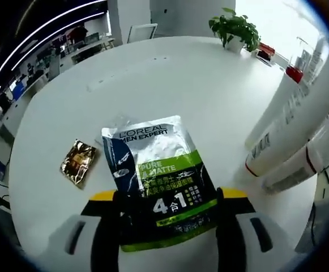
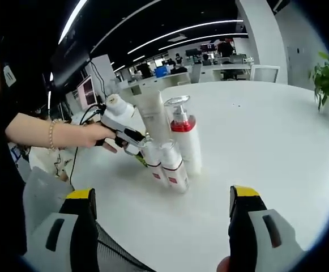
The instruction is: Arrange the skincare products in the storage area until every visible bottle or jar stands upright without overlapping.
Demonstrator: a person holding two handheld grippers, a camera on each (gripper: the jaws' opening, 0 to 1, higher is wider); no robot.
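Note:
In the left gripper view my left gripper (image 1: 169,195) is shut on a L'Oreal Men Expert sachet (image 1: 156,170), white, dark blue and green, held above the white round table (image 1: 170,85). A small gold packet (image 1: 79,163) lies flat on the table to its left. White tubes (image 1: 291,122) lean in at the right edge. In the right gripper view a clear-capped pump bottle with a red band (image 2: 182,136), a tall white tube (image 2: 153,113) and two small white bottles with red labels (image 2: 172,165) stand together. The left gripper (image 2: 131,139) is beside them. My right gripper (image 2: 161,226) is open, with nothing between its jaws.
A potted plant (image 1: 235,28) stands at the table's far edge, with small red items (image 1: 293,72) near it. A person's hand (image 2: 96,136) and arm come in from the left. Office desks fill the background. Black mesh (image 2: 116,258) shows by my right gripper's left jaw.

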